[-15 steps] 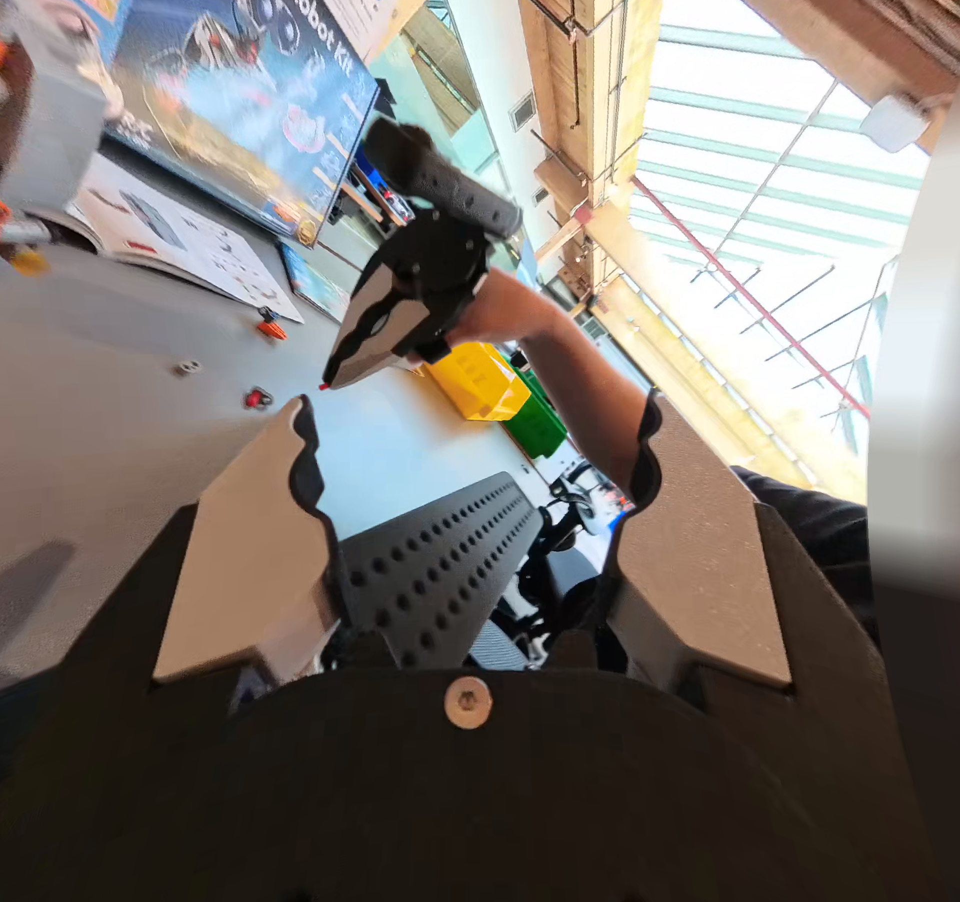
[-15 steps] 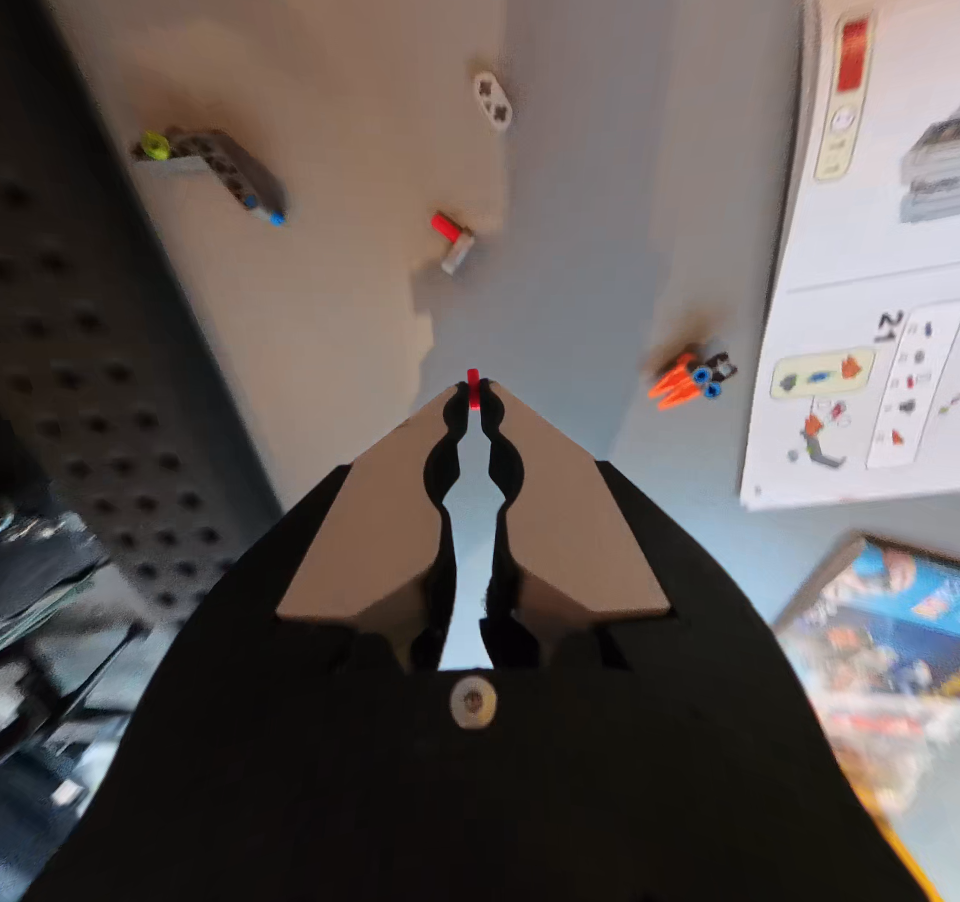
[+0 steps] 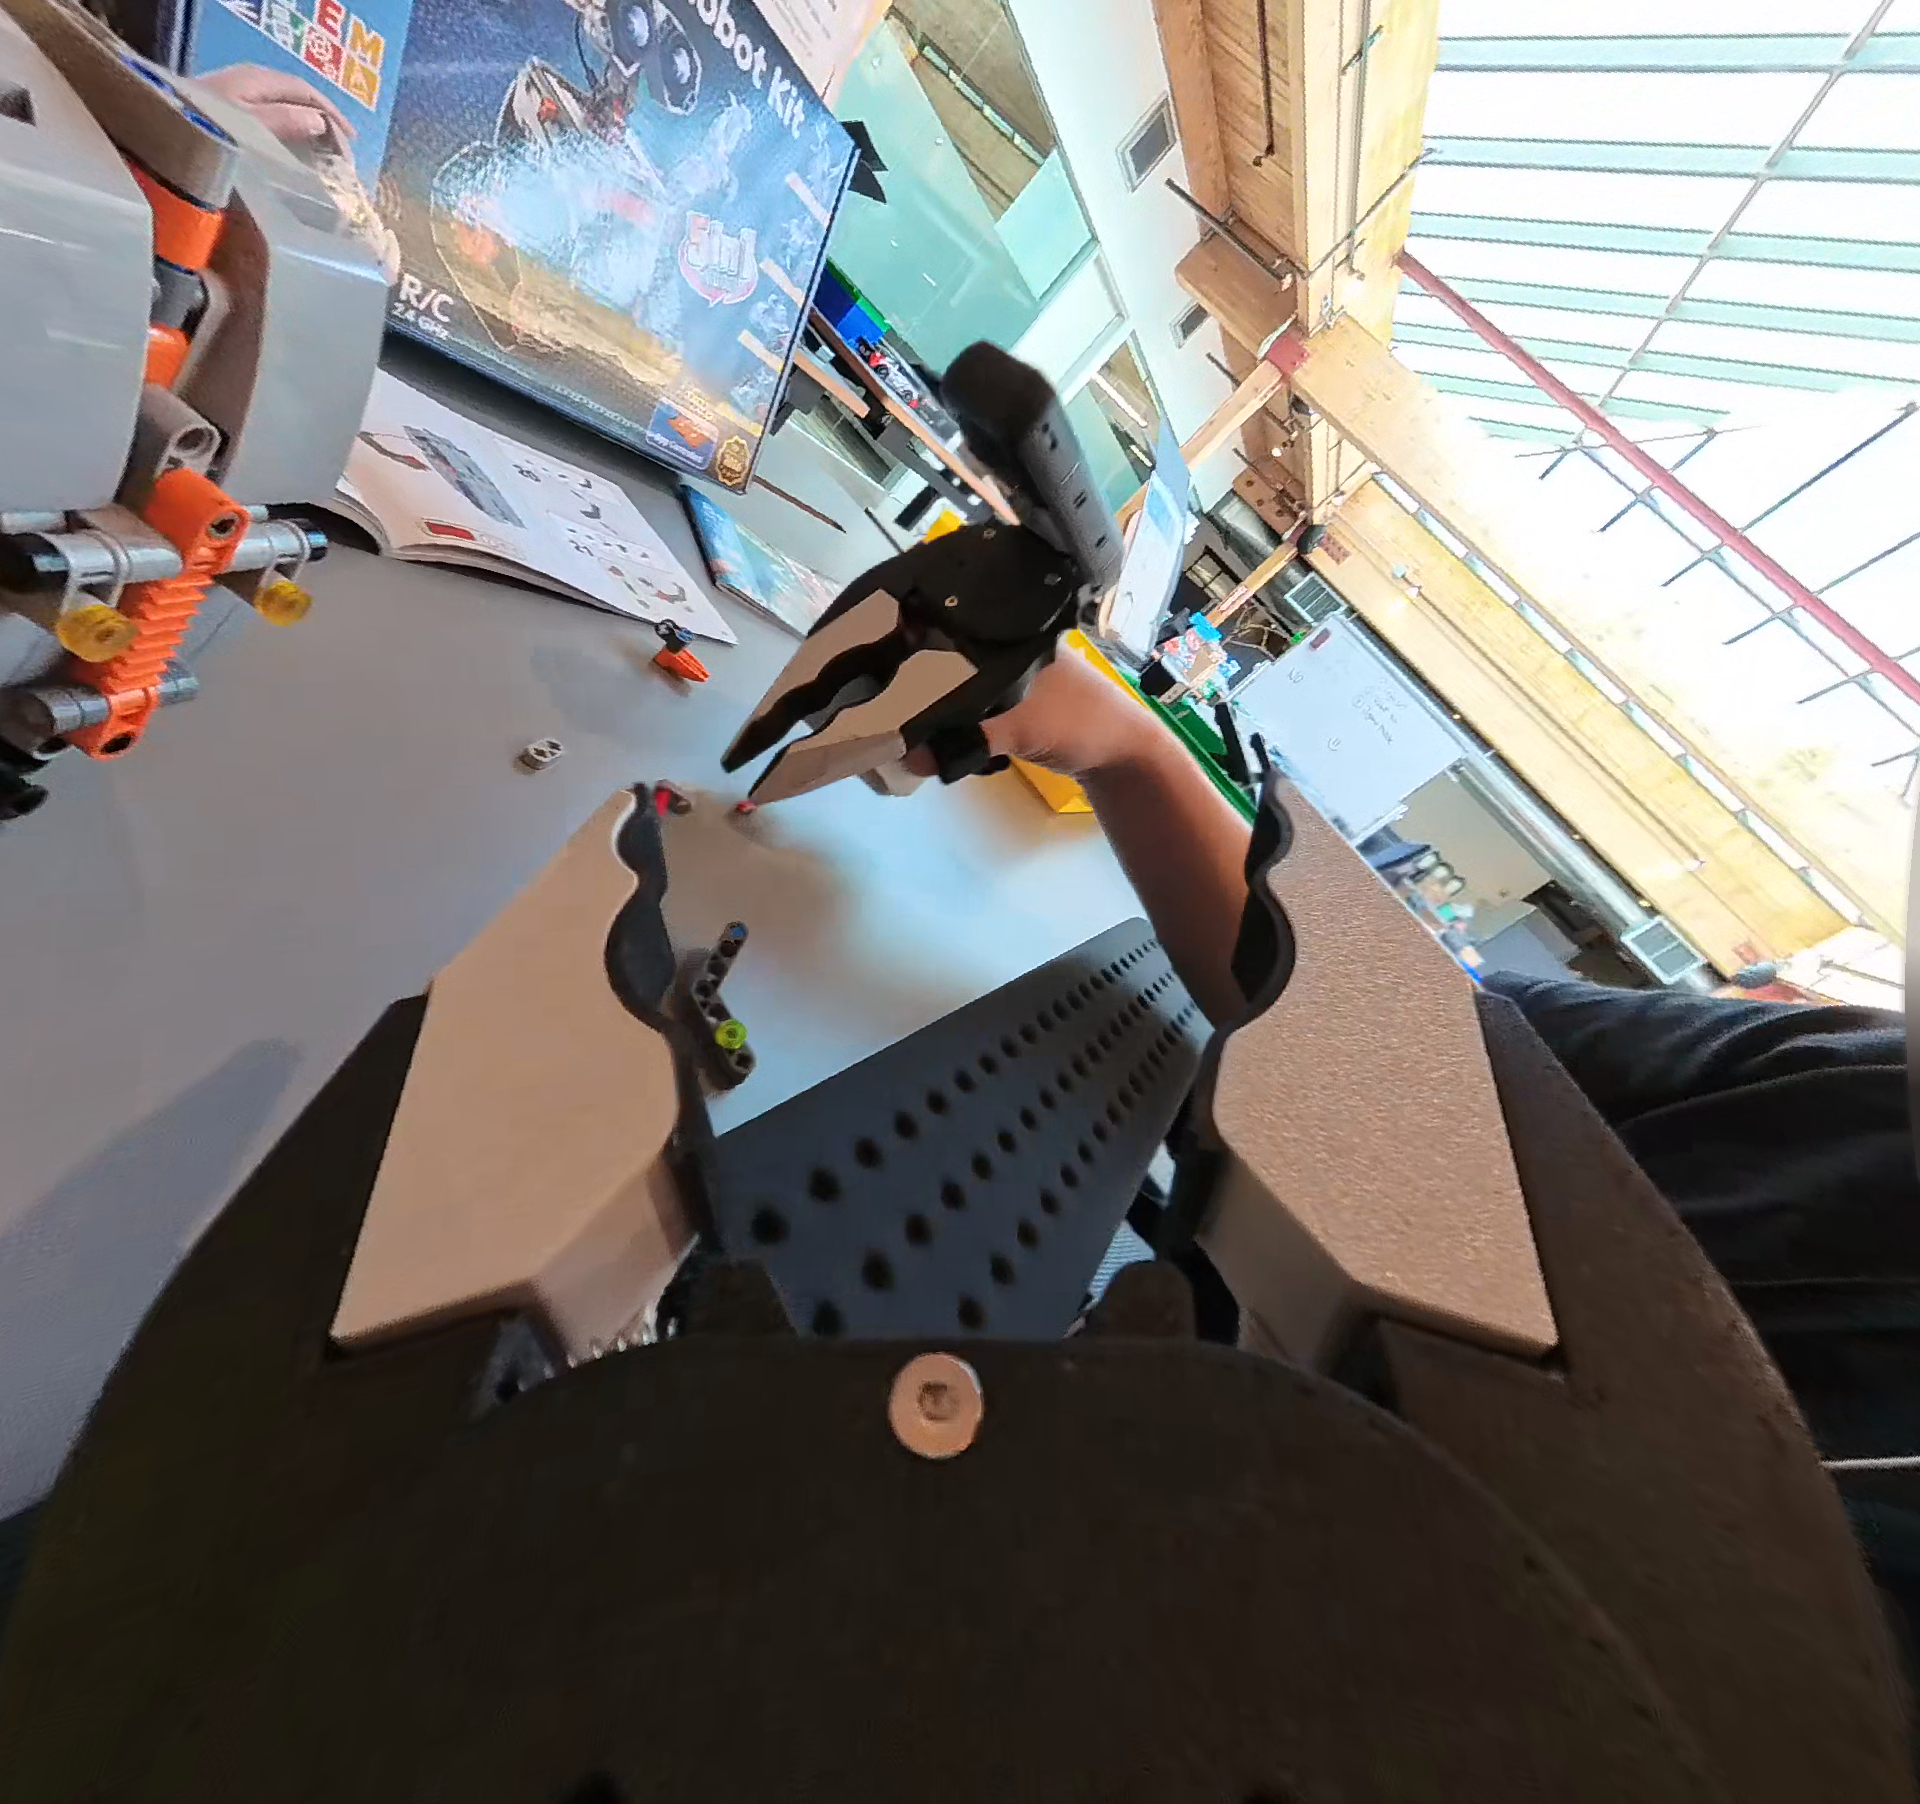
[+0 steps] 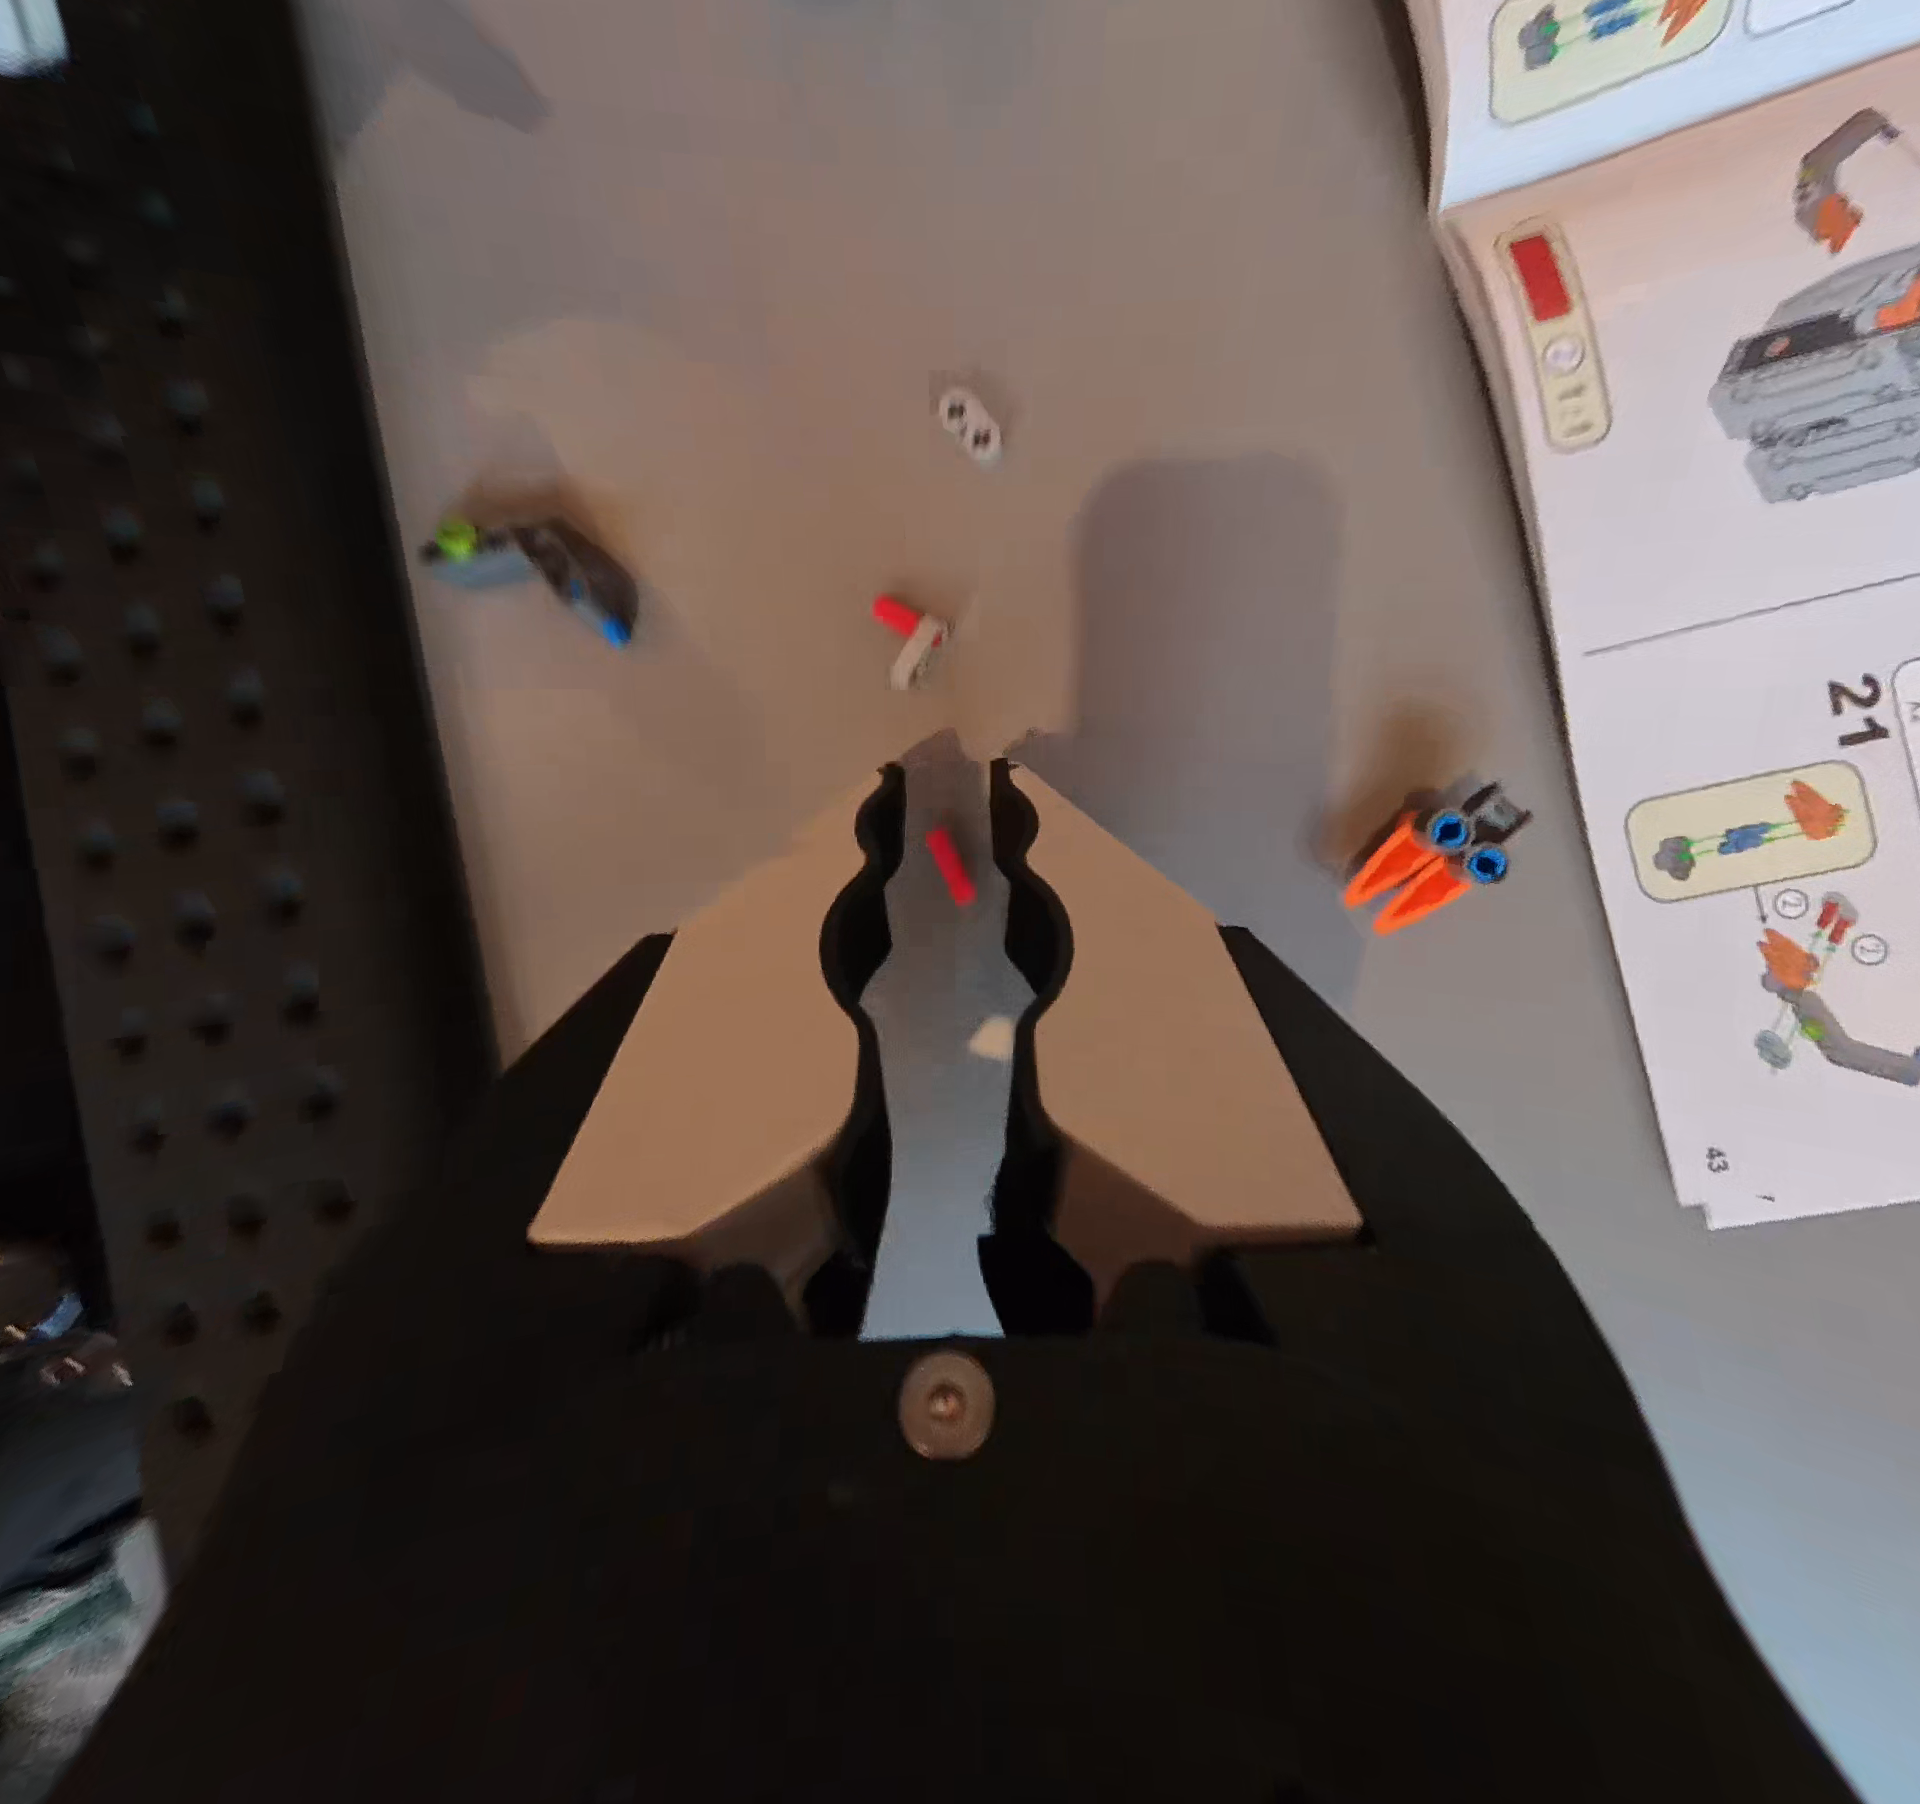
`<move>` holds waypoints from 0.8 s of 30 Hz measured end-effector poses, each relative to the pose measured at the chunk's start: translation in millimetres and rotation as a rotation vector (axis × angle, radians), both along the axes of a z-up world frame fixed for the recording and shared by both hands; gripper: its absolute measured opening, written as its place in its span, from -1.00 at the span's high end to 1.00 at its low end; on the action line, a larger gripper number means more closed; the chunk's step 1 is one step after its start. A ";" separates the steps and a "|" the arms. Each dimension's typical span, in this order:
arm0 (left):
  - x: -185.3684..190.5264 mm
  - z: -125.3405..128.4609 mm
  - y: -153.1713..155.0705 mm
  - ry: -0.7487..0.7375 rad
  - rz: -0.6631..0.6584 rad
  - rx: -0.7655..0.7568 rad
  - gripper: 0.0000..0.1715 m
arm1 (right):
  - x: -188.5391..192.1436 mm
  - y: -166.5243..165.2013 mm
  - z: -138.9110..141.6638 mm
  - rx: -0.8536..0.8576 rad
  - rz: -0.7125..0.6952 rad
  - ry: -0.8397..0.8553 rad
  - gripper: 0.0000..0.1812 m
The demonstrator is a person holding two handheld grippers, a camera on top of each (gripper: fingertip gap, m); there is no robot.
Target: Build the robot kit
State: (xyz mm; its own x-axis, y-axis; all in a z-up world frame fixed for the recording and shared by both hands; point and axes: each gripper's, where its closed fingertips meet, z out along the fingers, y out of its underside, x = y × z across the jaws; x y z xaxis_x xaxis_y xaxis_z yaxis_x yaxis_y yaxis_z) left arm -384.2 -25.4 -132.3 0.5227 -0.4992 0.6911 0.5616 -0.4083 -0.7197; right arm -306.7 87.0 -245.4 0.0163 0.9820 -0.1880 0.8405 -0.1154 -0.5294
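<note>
Right tool [image 4: 943, 767], parted, straddles red pin [image 4: 950, 864] on table [image 4: 831, 196].

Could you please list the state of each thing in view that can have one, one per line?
left gripper: open, holding nothing.
right gripper: slightly open, tips low over the table.
red pin: loose, lying between the right gripper's fingers.
instruction booklet: open, flat on the table.
kit box: standing upright behind the booklet.
orange claw piece: lying on the table, untouched.

The right tongs [image 4: 943, 767], shut on the small red pin [image 4: 951, 865] half a second ago, have parted, and the pin now lies loose between them on the desk [image 4: 831, 196].
</note>
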 end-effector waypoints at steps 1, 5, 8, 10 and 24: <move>-0.3 -0.4 1.3 0.012 0.008 0.001 -0.29 | -7.6 1.1 3.5 -0.011 -0.035 -0.004 0.83; 1.8 1.3 4.8 0.040 0.011 -0.004 -0.30 | -24.8 1.8 -1.5 0.008 -0.101 -0.132 0.88; 1.5 3.2 3.8 0.044 0.012 -0.003 -0.30 | -28.9 -1.0 -5.9 0.033 -0.108 -0.215 0.86; 0.4 4.1 2.0 0.034 0.012 0.000 -0.30 | -24.7 0.0 -9.1 0.057 -0.118 -0.277 0.85; 4.3 1.3 -4.5 0.017 -0.051 0.029 -0.22 | -50.0 -39.1 51.5 -0.356 -0.098 0.252 0.95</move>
State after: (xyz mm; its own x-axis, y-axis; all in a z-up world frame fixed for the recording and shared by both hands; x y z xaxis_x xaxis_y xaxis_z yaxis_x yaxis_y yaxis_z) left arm -379.9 -29.9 -131.1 0.5072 -0.5452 0.6675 0.5283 -0.4152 -0.7406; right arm -356.8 47.9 -193.9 0.0169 0.8516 -0.5239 0.6663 -0.4003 -0.6292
